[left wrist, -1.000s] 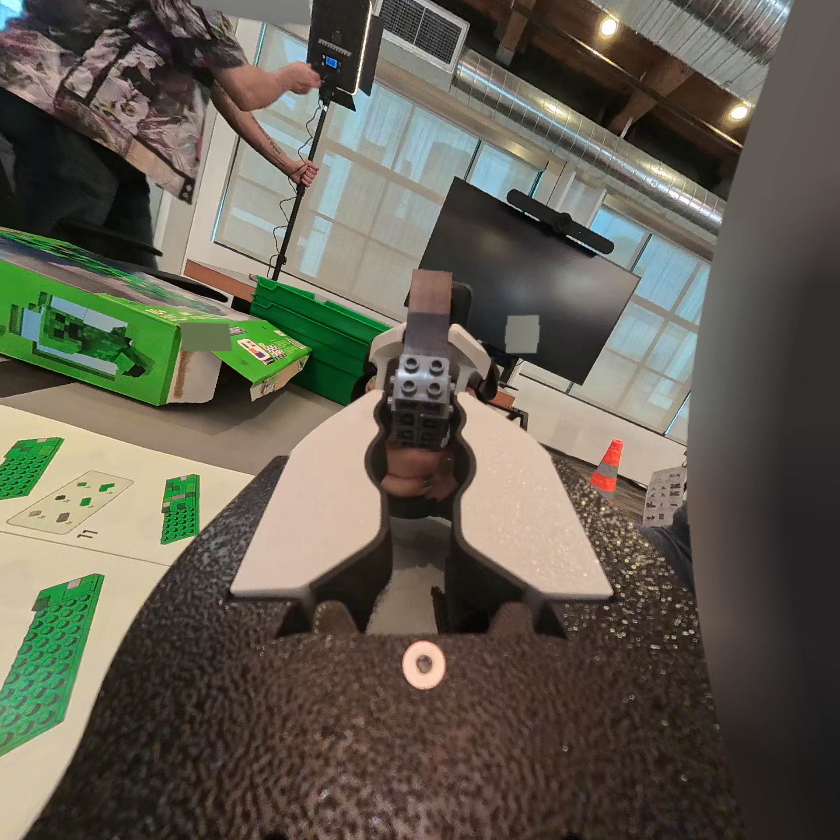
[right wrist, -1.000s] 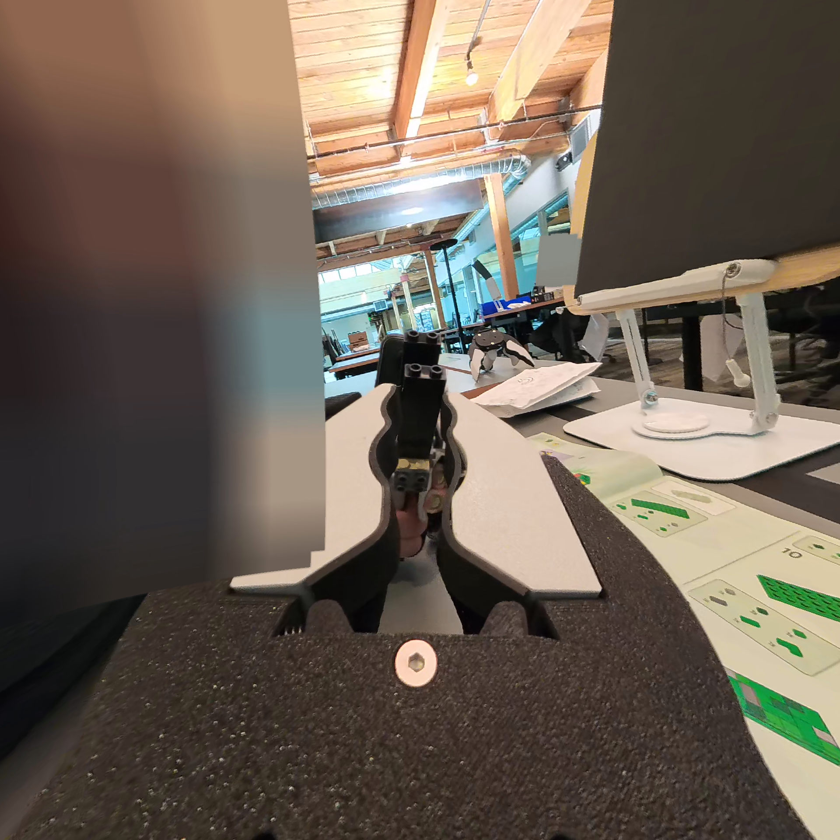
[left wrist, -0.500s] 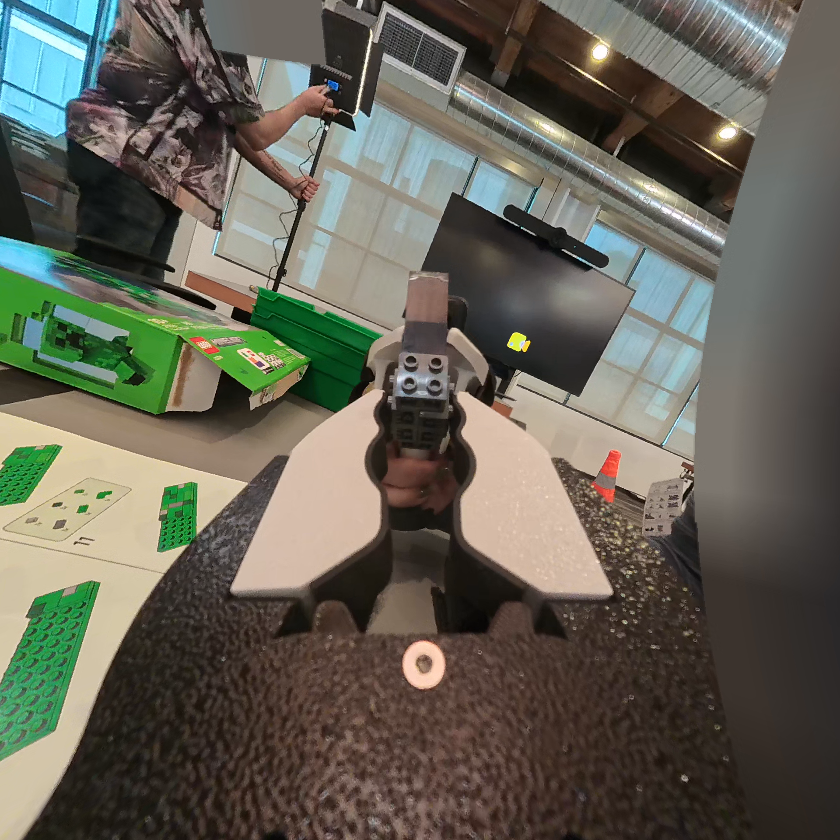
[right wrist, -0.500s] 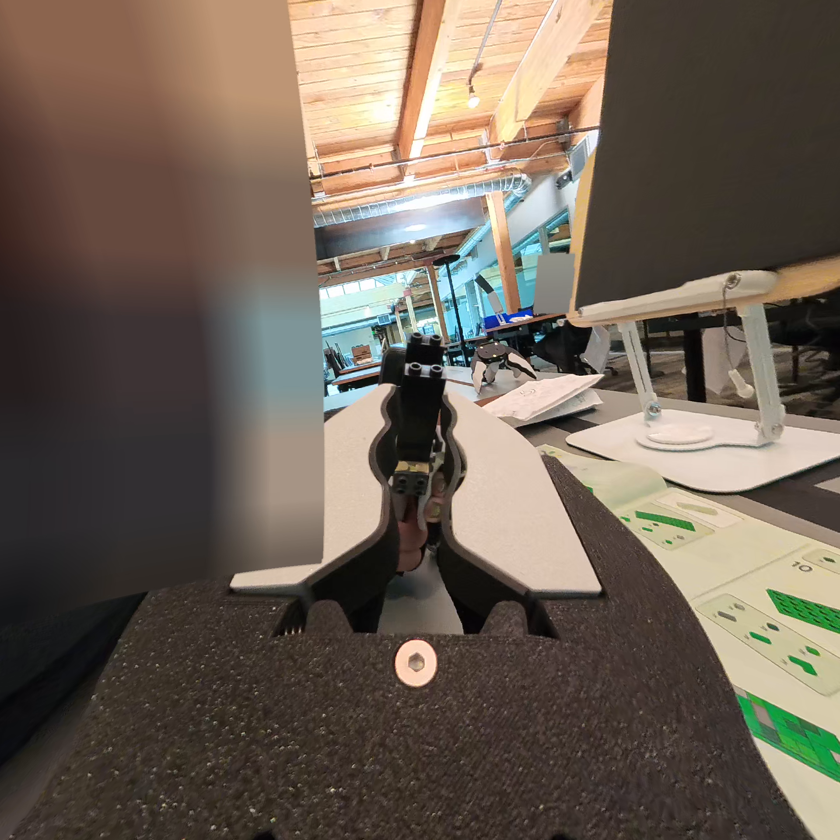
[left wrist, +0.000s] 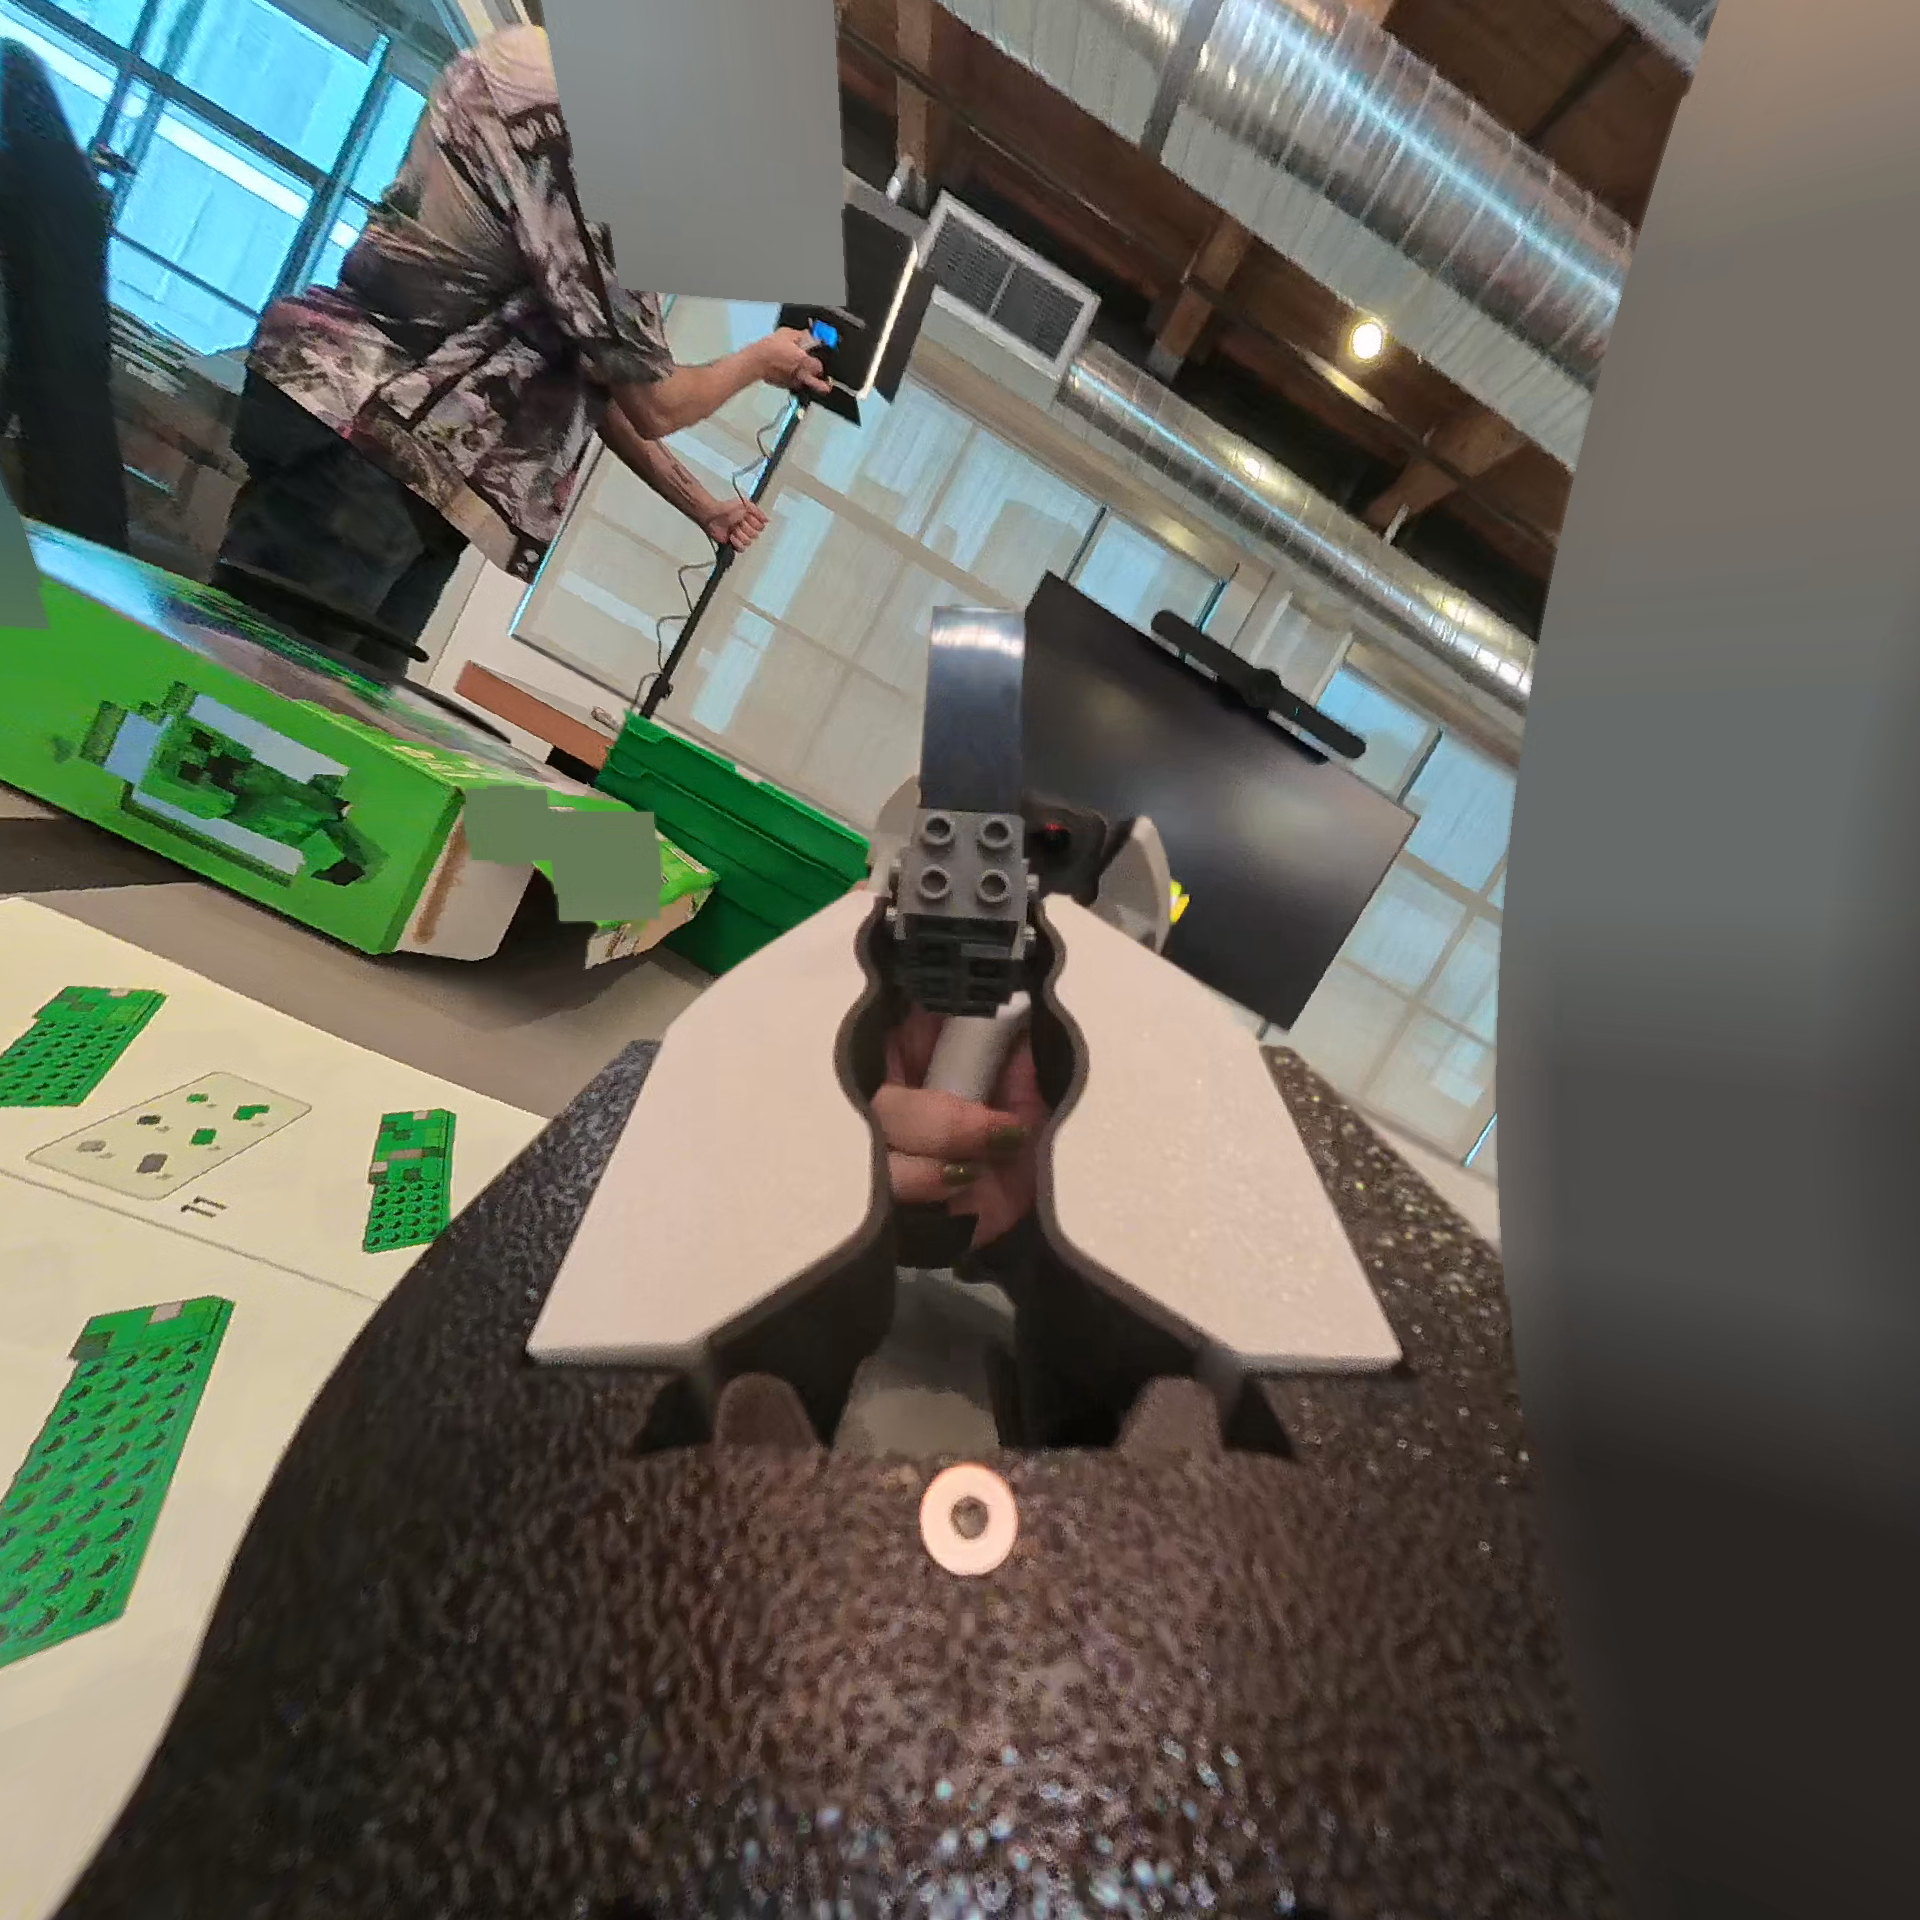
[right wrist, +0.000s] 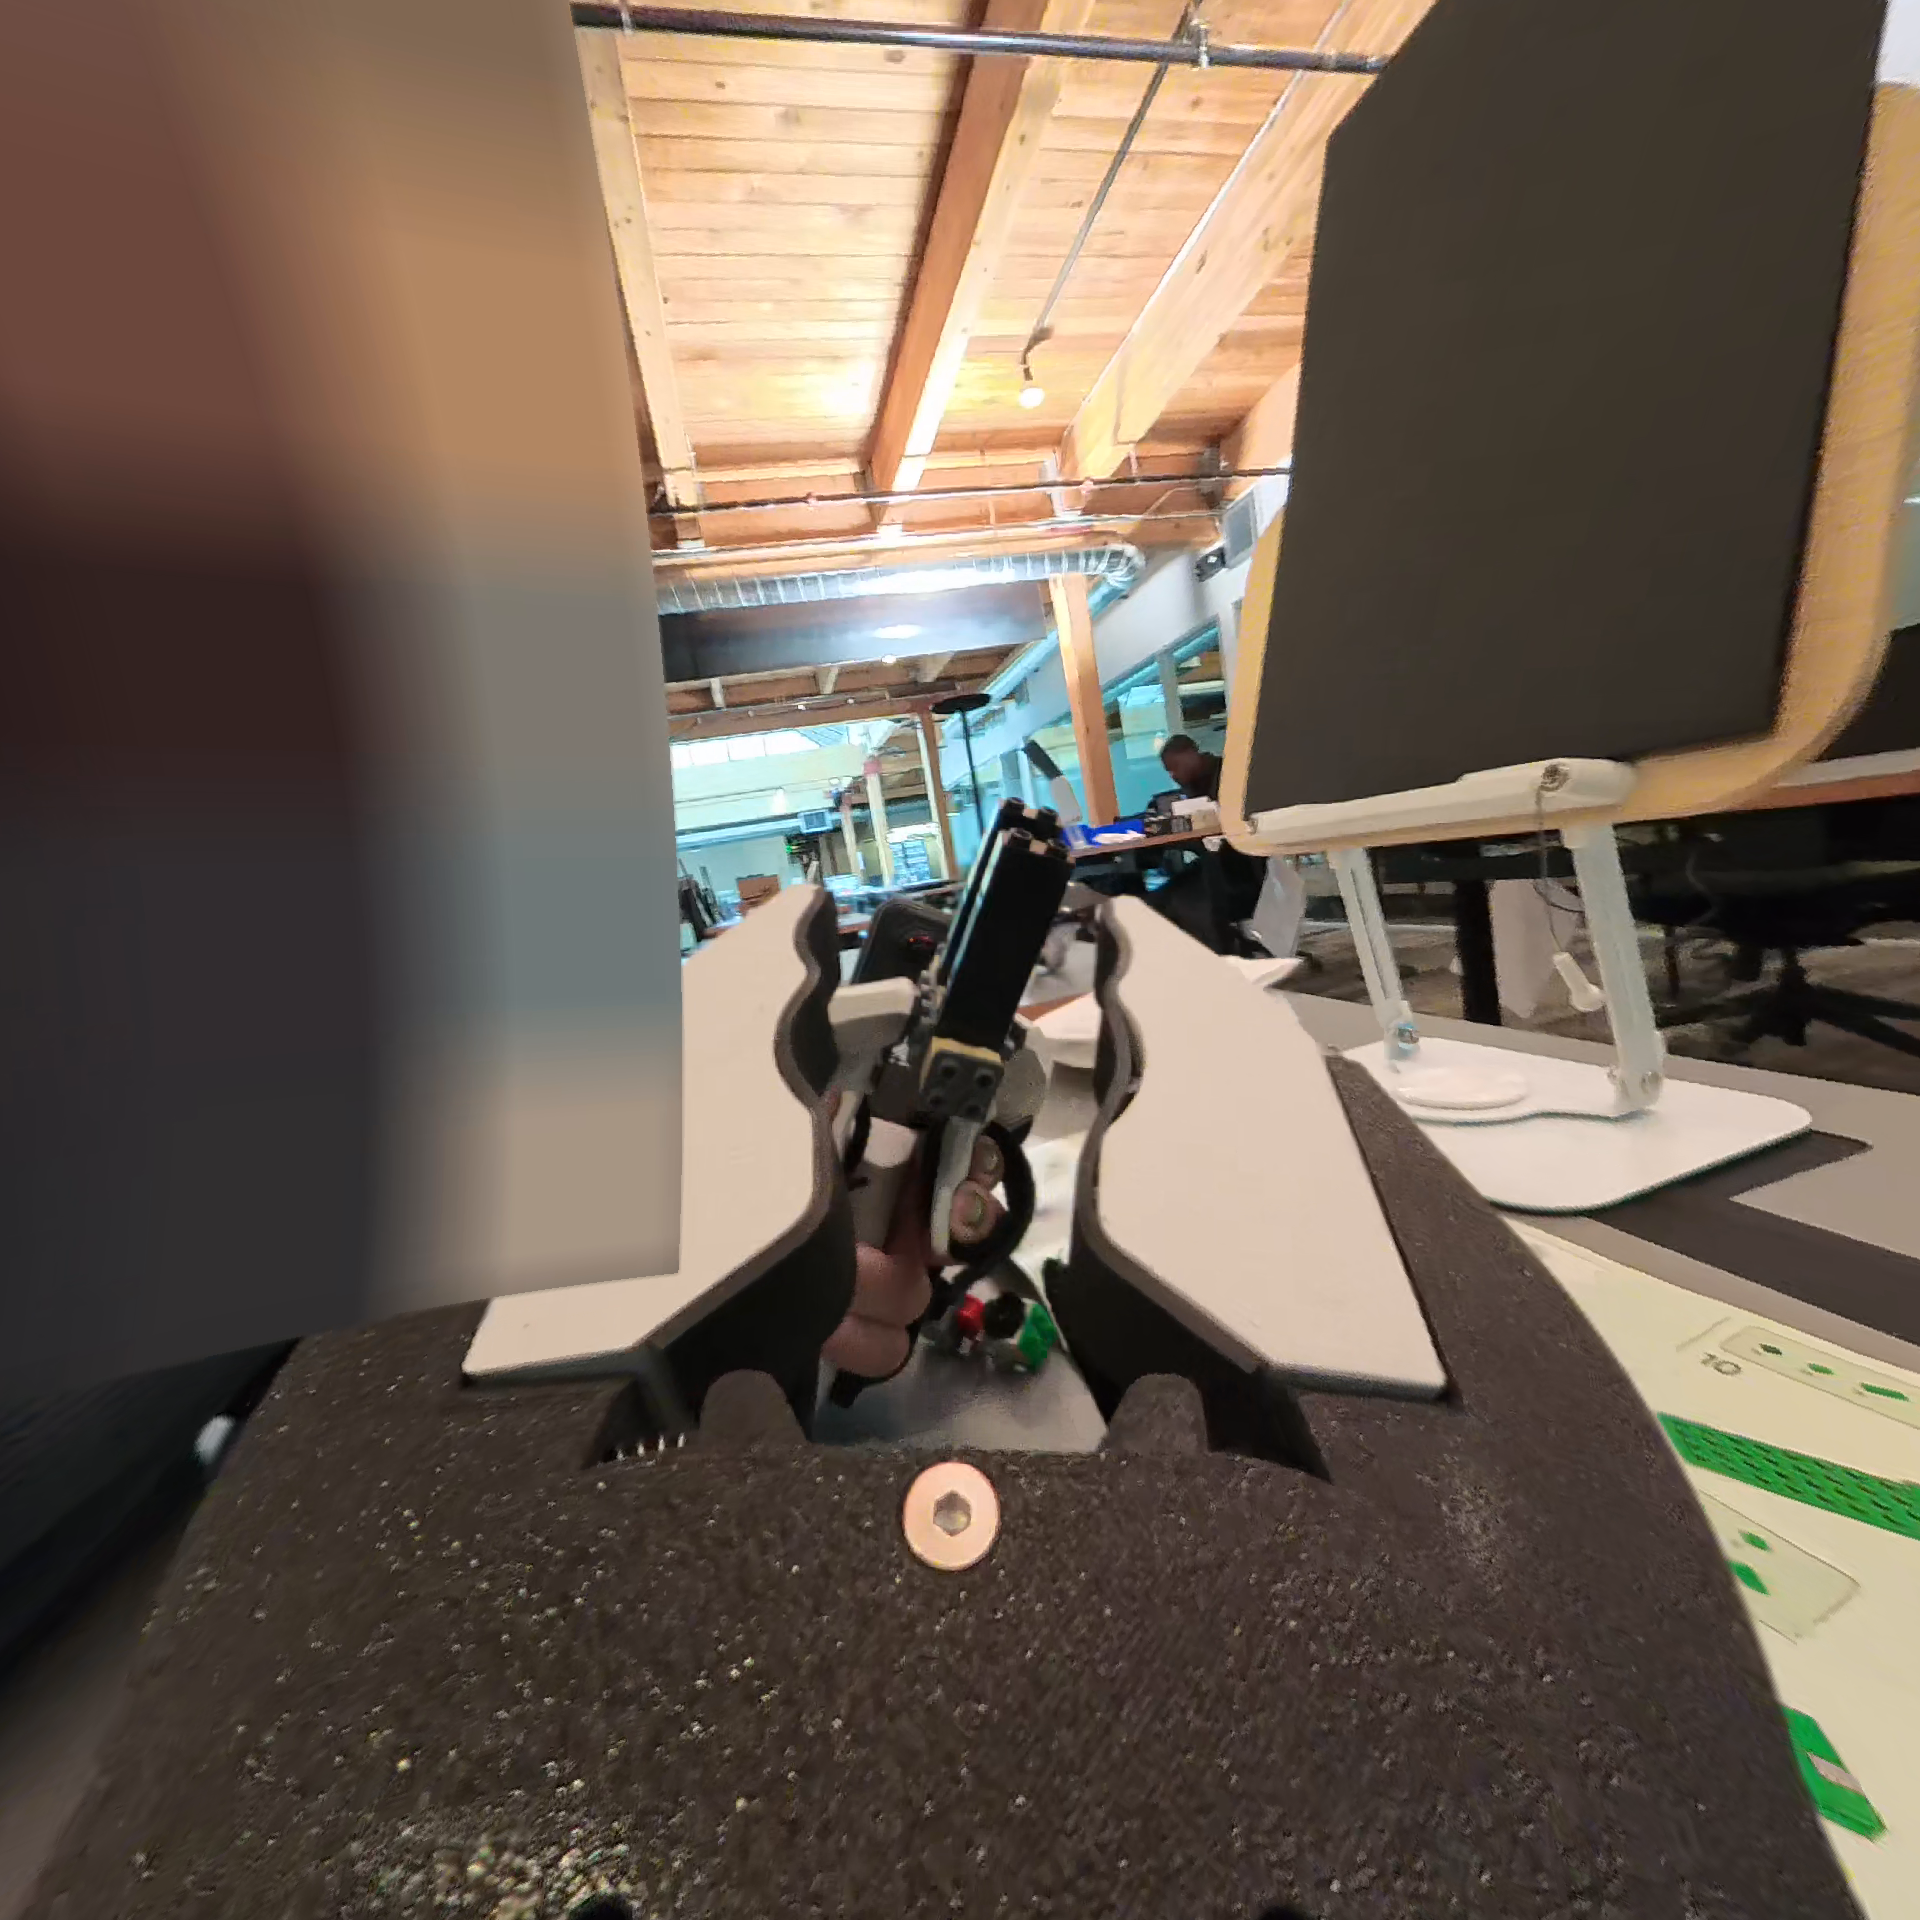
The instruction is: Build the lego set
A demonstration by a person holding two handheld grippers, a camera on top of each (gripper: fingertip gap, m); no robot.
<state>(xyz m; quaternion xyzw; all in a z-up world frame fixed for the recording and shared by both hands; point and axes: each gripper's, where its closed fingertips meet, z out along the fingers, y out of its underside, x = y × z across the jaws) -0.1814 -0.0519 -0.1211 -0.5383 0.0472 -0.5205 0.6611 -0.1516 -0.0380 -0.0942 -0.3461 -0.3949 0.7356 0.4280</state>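
In the left wrist view my left gripper (left wrist: 961, 930) is shut on a small lego assembly (left wrist: 961, 888). It is a grey studded block with a tall black column (left wrist: 971, 717) rising from it. The white finger (left wrist: 1138, 883) of my right gripper shows just behind it. In the right wrist view my right gripper (right wrist: 966, 935) is open. The same black column (right wrist: 1003, 935) stands tilted between its fingers, with a gap to each pad. The left gripper's fingers (right wrist: 868, 1013) hold the column's lower end, and a hand (right wrist: 883, 1278) grips below.
A printed instruction sheet (left wrist: 156, 1143) lies on the table at left, with a green set box (left wrist: 260, 790) and a green crate (left wrist: 727, 821) behind. A person stands at the back left. A white stand (right wrist: 1558, 1112) carrying a dark panel (right wrist: 1558, 395) is at right. Small loose pieces (right wrist: 997, 1325) lie below. Spacing between my two grippers at the tips: around 5 centimeters.
My right gripper was shut on the black column and has opened, letting it go. The assembly stays in my left gripper and now leans to the right in the right wrist view.
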